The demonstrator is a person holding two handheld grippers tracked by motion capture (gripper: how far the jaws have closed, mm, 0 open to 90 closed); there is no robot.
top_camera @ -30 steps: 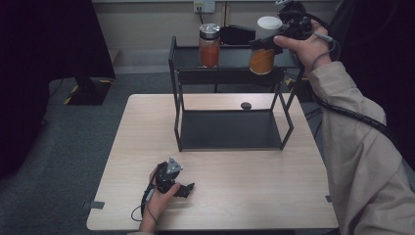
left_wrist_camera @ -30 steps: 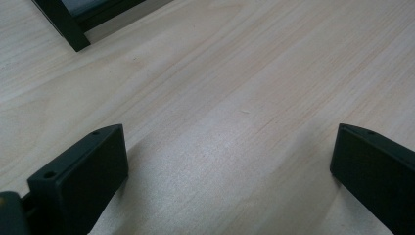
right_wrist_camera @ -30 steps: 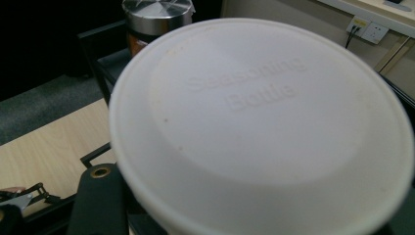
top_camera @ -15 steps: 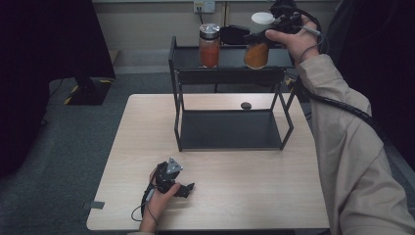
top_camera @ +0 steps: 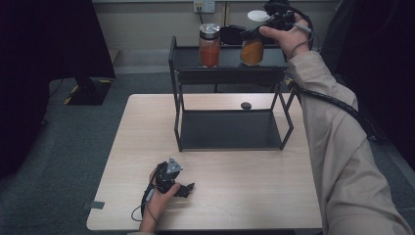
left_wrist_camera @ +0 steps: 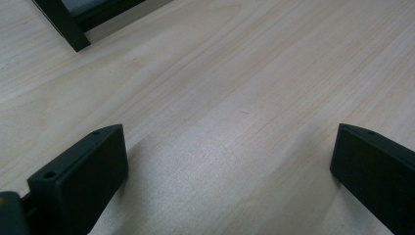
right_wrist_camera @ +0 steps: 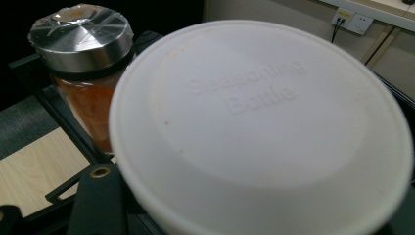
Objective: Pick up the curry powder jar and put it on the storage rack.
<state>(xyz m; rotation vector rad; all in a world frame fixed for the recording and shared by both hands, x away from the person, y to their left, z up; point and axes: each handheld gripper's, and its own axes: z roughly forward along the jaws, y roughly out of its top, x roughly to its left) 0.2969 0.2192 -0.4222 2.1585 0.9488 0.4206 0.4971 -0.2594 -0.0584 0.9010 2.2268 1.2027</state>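
While the right gripper clamped it, the white-lidded jar stood on the rack's top shelf at the far right.
White-lidded jar [top_camera: 253, 45]: orange contents; flat white lid embossed "Seasoning Bottle" [right_wrist_camera: 259, 122]; gripped at its upper part; whether its base touched the shelf could not be told.
Right gripper [top_camera: 264, 30]: jaws closed on the white-lidded jar, held by the right hand [top_camera: 288, 36] at the far right, cable trailing along the beige sleeve [top_camera: 342, 161].
Metal-lidded jar [top_camera: 209, 45]: red-orange contents, silver lid, upright on the same shelf, just left of the first jar, apart from it.
Rack [top_camera: 178, 98]: black, two-tier, standing on the far half of the table.
Small dark object [top_camera: 245, 105]: on the table behind the rack's lower shelf; kind unclear.
Left gripper [top_camera: 183, 188]: jaws wide apart, nothing between them, resting low at the near left, held by the left hand [top_camera: 159, 196].
Table [top_camera: 254, 196]: pale wood.
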